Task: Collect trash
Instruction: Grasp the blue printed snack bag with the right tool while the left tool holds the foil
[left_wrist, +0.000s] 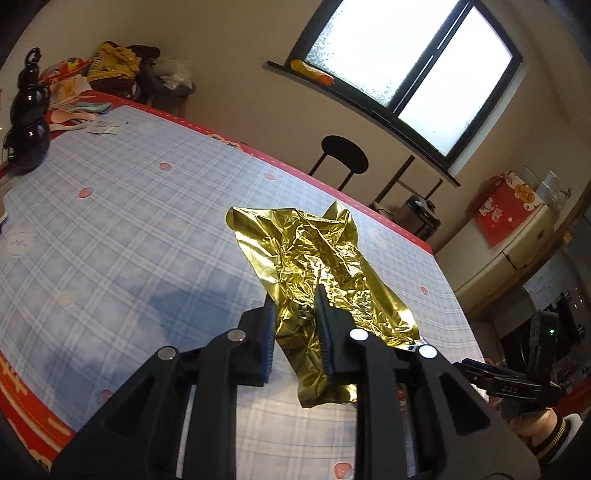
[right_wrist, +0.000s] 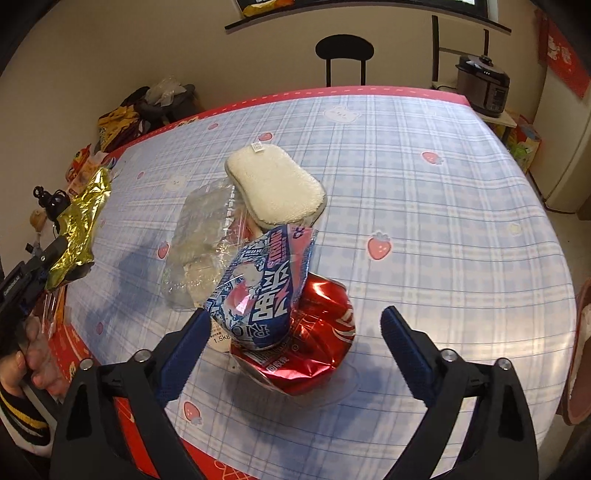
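Left wrist: gold foil wrapper (left_wrist: 317, 280) between left claw (left_wrist: 295, 306) fingers (pinched).

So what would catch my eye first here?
Probably the crumpled gold foil wrapper, pinched in the left gripper above the checked tablecloth. Next, the open right gripper over a crushed red can, with a blue-and-pink wrapper on it.

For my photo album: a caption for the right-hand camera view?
Open right gripper poised around crushed red can and blue wrapper.
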